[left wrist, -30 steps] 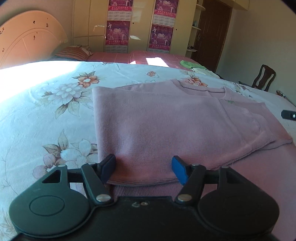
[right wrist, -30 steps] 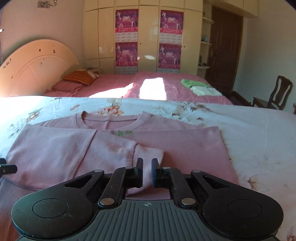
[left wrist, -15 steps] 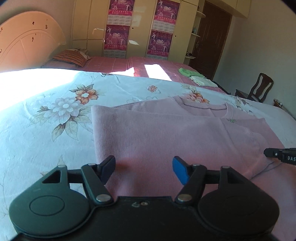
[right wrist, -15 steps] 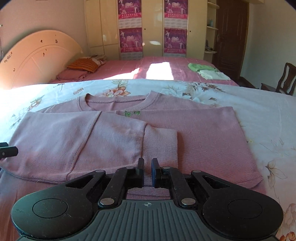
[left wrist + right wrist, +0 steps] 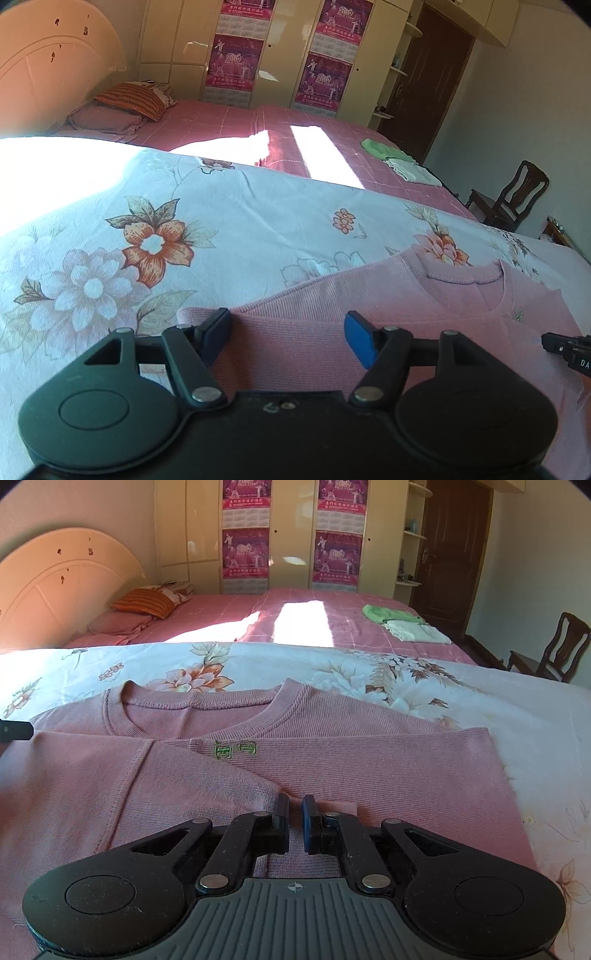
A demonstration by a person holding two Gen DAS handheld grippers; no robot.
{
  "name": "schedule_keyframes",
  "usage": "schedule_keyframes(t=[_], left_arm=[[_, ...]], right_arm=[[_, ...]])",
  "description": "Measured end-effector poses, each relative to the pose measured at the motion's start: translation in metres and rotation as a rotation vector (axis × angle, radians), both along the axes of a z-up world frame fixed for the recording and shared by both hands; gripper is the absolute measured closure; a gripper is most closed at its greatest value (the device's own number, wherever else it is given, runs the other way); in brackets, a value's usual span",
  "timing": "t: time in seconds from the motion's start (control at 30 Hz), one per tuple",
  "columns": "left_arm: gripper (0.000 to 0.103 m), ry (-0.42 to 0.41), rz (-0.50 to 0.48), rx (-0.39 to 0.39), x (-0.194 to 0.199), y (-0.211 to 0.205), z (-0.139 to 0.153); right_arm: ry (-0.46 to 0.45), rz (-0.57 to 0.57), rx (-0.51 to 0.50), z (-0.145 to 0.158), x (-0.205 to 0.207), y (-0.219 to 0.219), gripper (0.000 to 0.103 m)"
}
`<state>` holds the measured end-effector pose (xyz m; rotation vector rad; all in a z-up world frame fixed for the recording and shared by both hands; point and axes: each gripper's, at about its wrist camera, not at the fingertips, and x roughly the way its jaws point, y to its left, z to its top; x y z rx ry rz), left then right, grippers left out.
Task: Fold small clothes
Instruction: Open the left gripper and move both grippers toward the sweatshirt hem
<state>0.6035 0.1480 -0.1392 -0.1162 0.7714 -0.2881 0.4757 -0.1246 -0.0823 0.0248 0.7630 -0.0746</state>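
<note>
Both grippers have slid up the pink knit sweater toward the collar over the last second: a second ago the left view showed the hem end and most of the body, now it shows the shoulder edge and neckline at 2 o'clock. Left gripper has its jaws spread wide and holds nothing, hovering over the folded left edge of the sweater; its left fingertip sits at that edge, contact unclear. Opening is unchanged from before. Right gripper is closed, pads nearly touching, same as a second ago; it has come lower and closer, now over the cuff of the folded-in sleeve, which lies across the body. Can't tell whether any cloth is pinched; the gap looks empty. Sweater lies flat on the floral bedsheet, both sides already folded in, green embroidered mark at 12 o'clock from the right gripper. My read: side folds are done, and the hands are repositioning for the lengthwise fold, likely from the shoulders. In the left view the tip of the right gripper pokes in at 3 o'clock, so the two are close and could crowd each other. Elsewhere: second bed with pink checked cover, striped orange pillow at 10 o'clock, folded green and white clothes at 1 o'clock, wooden chair at 2 o'clock. All well apart; nothing blocks the sweater.
</note>
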Motion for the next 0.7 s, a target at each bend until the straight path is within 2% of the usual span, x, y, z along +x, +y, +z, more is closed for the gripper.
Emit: schedule_keyframes(t=[0.07,0.17,0.27,0.4,0.47,0.53,0.57,0.6,0.67,0.7], left_arm=[[0.036,-0.047,-0.013,0.021,-0.016,-0.015,0.008],[0.036,-0.105,-0.076,0.013,-0.035,-0.044,0.011],[0.035,-0.097,-0.122,0.072,-0.039,-0.07,0.003],[0.035,-0.126,-0.101,0.204,-0.041,-0.062,-0.006],[0.031,-0.134,-0.054,0.254,-0.041,-0.041,-0.009],[0.031,-0.129,-0.039,0.204,-0.043,-0.016,-0.01],[0.03,-0.133,-0.019,0.218,-0.044,-0.01,-0.011],[0.03,-0.133,-0.017,0.229,-0.045,-0.006,-0.012],[0.031,-0.146,-0.016,0.189,-0.047,0.0,-0.014],[0.03,-0.148,-0.016,0.192,-0.047,0.0,-0.014]], right_arm=[[-0.046,0.003,-0.007,0.009,-0.003,0.012,0.096],[-0.113,0.119,0.033,0.019,-0.001,0.049,0.096],[-0.09,0.217,0.116,0.017,0.02,0.087,0.096],[-0.037,0.244,0.101,0.004,0.033,0.101,0.096],[-0.039,0.217,0.068,0.001,0.027,0.087,0.097],[-0.042,0.129,0.024,0.0,0.017,0.06,0.097],[-0.04,0.056,0.005,-0.001,0.01,0.041,0.097],[-0.033,0.001,0.027,-0.004,0.004,0.02,0.097],[-0.044,-0.001,0.158,-0.007,-0.007,-0.011,0.099],[-0.042,0.01,0.176,-0.005,-0.009,-0.017,0.1]])
